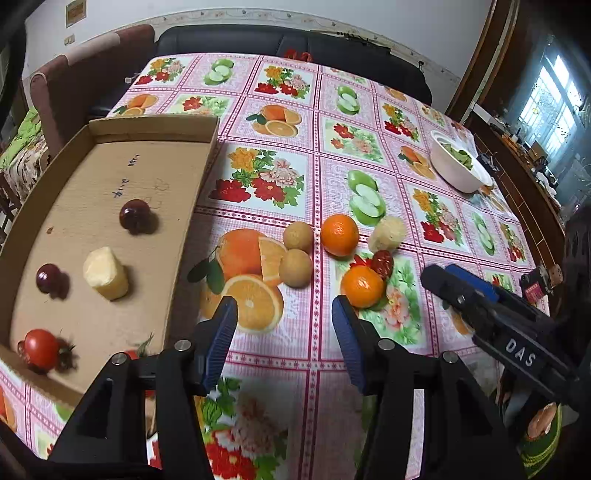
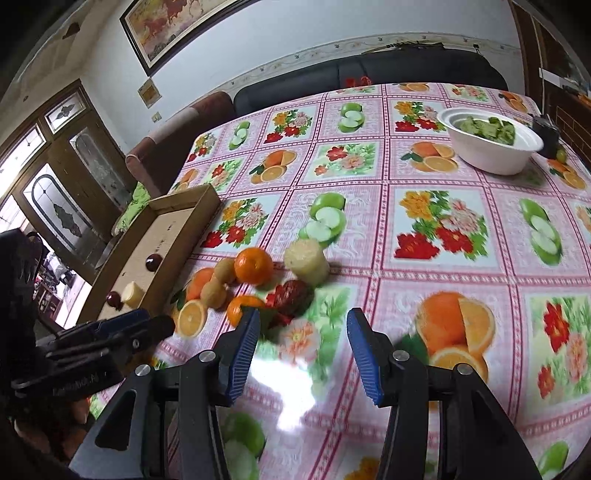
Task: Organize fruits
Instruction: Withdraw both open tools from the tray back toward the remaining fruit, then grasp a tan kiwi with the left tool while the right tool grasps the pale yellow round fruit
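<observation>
A black sofa (image 1: pixel 280 38) and a brown armchair (image 1: pixel 92 62) stand behind the table's (image 1: pixel 317 177) far edge; a framed painting (image 2: pixel 177 26) hangs on the wall. A pink oilcloth printed with fruit and flowers covers the table. At its left edge lies a shallow cardboard tray (image 1: pixel 110 177) holding a pale peeled fruit chunk (image 1: pixel 106 273), 2 dark cherries (image 1: pixel 135 215) and a tomato (image 1: pixel 41 349). A white bowl (image 1: pixel 460 170) of greens sits near the far right corner. Mid-table, just right of the tray, cluster 2 oranges (image 1: pixel 340 234), 2 brownish round fruits (image 1: pixel 295 267), another peeled chunk (image 1: pixel 386 233) and a red date (image 1: pixel 383 263). The left gripper (image 1: pixel 284 328) hovers wide open, empty, before the brown fruits. The right gripper (image 2: pixel 303 350) also gapes empty, near the date.
</observation>
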Demonstrator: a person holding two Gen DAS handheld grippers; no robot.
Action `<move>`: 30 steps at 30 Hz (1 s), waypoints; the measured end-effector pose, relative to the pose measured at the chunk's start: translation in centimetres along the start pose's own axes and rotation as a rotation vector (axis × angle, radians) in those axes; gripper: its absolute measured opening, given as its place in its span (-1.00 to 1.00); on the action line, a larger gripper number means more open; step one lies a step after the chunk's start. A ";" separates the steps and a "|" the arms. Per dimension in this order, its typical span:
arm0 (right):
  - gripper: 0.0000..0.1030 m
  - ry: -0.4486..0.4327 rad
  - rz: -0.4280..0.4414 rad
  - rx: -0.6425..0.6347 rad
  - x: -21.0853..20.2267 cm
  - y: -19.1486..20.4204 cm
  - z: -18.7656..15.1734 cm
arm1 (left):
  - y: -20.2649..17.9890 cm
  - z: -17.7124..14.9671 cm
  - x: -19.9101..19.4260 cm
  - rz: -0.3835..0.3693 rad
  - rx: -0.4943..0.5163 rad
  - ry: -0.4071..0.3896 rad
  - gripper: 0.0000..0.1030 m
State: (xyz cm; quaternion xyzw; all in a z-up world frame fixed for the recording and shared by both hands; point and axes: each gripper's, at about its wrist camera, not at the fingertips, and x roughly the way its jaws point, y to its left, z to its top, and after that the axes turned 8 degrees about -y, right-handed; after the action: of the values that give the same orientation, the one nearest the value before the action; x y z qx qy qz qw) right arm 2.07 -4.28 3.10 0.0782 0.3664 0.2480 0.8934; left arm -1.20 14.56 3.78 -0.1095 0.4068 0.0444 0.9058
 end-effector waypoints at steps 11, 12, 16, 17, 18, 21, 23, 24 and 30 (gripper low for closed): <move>-0.03 0.037 -0.037 -0.023 6.1 0.7 2.3 | 0.2 1.1 3.8 0.001 0.004 0.042 0.00; -0.04 0.045 -0.038 -0.024 6.5 0.7 2.4 | 0.3 1.2 4.2 0.002 0.005 0.044 0.00; -0.21 0.055 -0.041 -0.021 7.3 0.3 2.6 | -0.1 1.5 4.7 0.007 0.030 0.038 0.00; -0.22 0.060 -0.040 -0.019 7.5 0.2 2.5 | -0.2 1.6 4.9 0.002 0.031 0.041 0.00; -0.22 0.064 -0.039 -0.017 7.7 0.1 2.5 | -0.4 1.7 5.1 -0.002 0.036 0.042 0.00; -0.22 0.071 -0.036 -0.016 8.1 0.1 2.5 | -1.0 1.5 5.8 0.012 0.066 0.050 -0.01; -0.24 0.063 -0.043 -0.035 8.3 0.3 2.4 | -1.4 1.3 6.1 0.030 0.091 0.029 -0.07; -0.25 0.060 -0.046 -0.036 8.3 0.3 2.5 | -1.6 1.3 6.1 0.038 0.103 0.023 -0.19; -0.28 0.049 -0.052 -0.024 8.3 0.0 2.8 | -1.0 1.4 6.0 0.002 0.080 0.008 -0.57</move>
State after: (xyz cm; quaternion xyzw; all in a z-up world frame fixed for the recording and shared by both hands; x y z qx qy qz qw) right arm 9.04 -0.01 -0.05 0.0516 0.3870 0.2308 0.8912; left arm 3.99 13.88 0.40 -0.0730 0.4119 0.0284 0.9079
